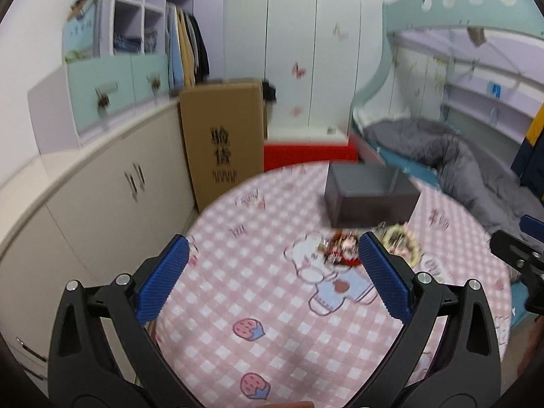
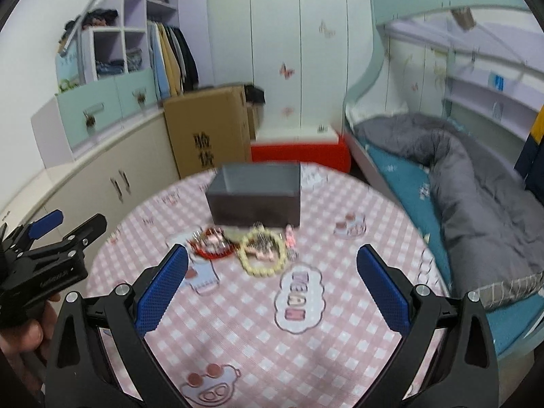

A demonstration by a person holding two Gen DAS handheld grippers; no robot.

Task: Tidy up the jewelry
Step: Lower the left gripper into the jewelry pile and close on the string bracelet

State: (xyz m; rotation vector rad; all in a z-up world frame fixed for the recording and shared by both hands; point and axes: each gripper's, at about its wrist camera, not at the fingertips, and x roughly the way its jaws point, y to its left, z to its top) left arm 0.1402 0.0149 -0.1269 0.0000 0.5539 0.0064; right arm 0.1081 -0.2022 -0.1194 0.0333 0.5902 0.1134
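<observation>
A dark grey open box (image 2: 255,199) stands at the far side of the round table; it also shows in the left wrist view (image 1: 369,193). In front of it lies a small pile of jewelry: a cream bead bracelet (image 2: 261,253), a red bracelet (image 2: 210,246) and small hair clips (image 2: 290,239). The pile shows blurred in the left wrist view (image 1: 343,248). My left gripper (image 1: 272,258) is open and empty above the table, short of the pile. My right gripper (image 2: 272,265) is open and empty, just short of the cream bracelet.
The table has a pink checked cloth (image 2: 238,323) with cartoon prints. A cardboard carton (image 2: 210,129) and cabinets (image 2: 102,183) stand to the left, a red box (image 2: 299,154) behind, a bed with grey quilt (image 2: 469,183) to the right.
</observation>
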